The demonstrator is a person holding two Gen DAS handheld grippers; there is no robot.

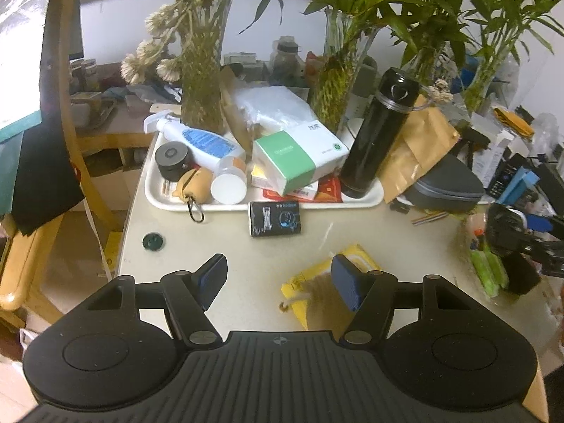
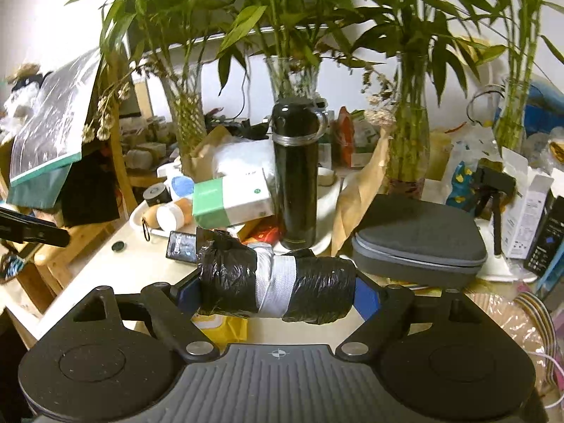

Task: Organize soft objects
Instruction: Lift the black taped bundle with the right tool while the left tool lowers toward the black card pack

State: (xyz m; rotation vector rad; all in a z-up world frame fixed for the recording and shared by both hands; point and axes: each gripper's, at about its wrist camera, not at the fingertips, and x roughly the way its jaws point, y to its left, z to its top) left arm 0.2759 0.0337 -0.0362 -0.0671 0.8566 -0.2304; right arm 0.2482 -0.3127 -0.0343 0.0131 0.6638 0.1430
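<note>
One roll of black bags (image 2: 278,283), banded in white, lies crosswise between the fingers of the right gripper (image 2: 278,287), clamped end to end, its long axis running left to right, raised clear of the bench (image 2: 105,275); gripping by the ends likely keeps it from unrolling. Left gripper (image 1: 278,282) hangs wide and empty over a yellow packet (image 1: 317,282).

Both views are evenly lit and a bit dim. Edges are bent and dark. Slight blur is seen at the sides.
</note>
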